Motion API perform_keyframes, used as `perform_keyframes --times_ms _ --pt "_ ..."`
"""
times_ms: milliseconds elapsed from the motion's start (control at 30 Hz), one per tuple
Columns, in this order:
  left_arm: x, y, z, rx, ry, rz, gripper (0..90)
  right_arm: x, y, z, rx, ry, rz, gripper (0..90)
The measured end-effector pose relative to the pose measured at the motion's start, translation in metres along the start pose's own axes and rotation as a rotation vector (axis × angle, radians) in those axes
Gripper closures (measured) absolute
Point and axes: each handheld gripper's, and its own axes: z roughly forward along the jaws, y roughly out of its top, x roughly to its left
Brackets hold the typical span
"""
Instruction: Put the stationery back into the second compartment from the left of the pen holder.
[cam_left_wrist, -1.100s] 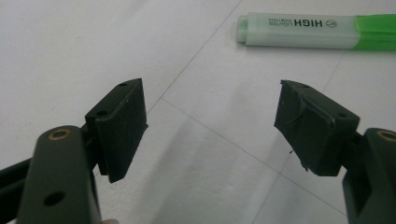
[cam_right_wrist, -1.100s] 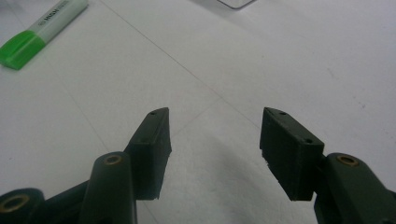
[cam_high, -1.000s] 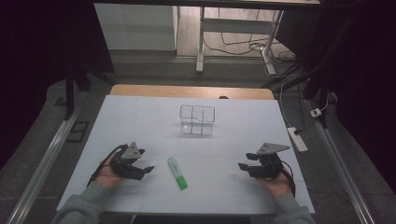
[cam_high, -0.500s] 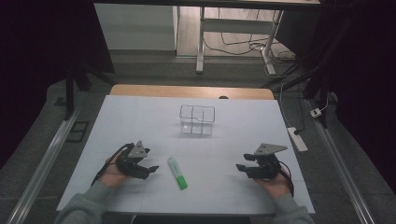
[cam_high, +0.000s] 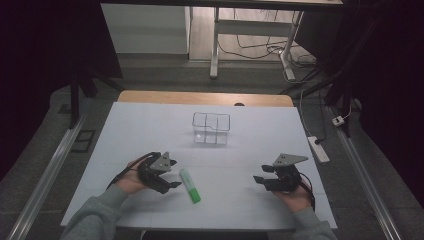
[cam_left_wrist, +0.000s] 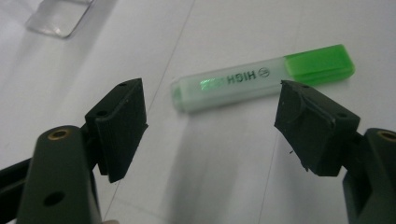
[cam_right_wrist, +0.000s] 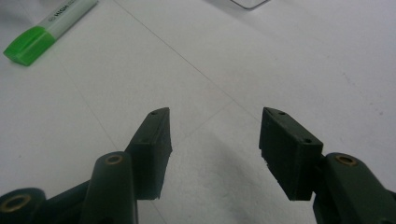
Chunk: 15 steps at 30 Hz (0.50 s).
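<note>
White table (cam_high: 150, 130) holds a clear box (cam_high: 211, 128) in a dim room.

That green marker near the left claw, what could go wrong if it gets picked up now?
The highlighter lies flat on the table just beyond the open left gripper, not yet between its fingers. Closing now might only nudge it away. Its smooth body could also slip or twist if pinched near the cap end.

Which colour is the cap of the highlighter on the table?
The cap is bright green; the highlighter has a paler, translucent green body. The left gripper view shows it best.
</note>
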Motion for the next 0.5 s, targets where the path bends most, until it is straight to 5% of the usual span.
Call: perform_keyframes --times_ms 500 --pt "-0.001 0.025 0.014 0.030 -0.122 0.134 25.2 -0.003 -0.002 0.000 0.010 -0.005 0.009 43.4"
